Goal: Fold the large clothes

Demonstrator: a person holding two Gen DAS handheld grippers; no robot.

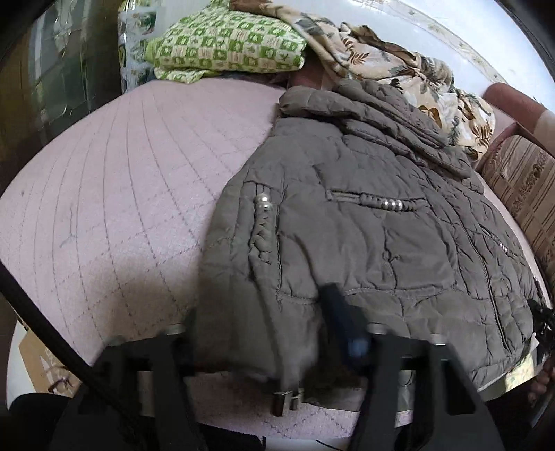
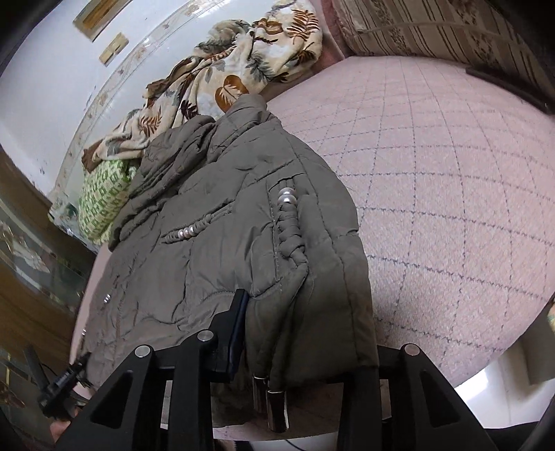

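A grey-brown quilted puffer jacket (image 1: 364, 243) (image 2: 215, 249) with pearl-trimmed pockets lies flat on a pink quilted bed cover (image 1: 104, 194) (image 2: 451, 194), its hood at the far end. My left gripper (image 1: 263, 333) is shut on the near hem at the jacket's left corner. One dark finger (image 1: 341, 315) lies on top of the fabric; the other is hidden under it. My right gripper (image 2: 305, 333) is shut on the hem at the right corner. Its left finger (image 2: 237, 319) presses the fabric; the other is covered. Metal cord ends (image 1: 284, 402) (image 2: 274, 406) dangle from the hem.
A folded green patterned cloth (image 1: 222, 45) (image 2: 100, 204) and a crumpled floral blanket (image 1: 399, 69) (image 2: 222, 76) lie beyond the hood by the white wall. A striped cushion (image 1: 520, 194) (image 2: 433, 27) borders one side, a glass-fronted wooden cabinet (image 1: 52, 76) (image 2: 31, 263) the other.
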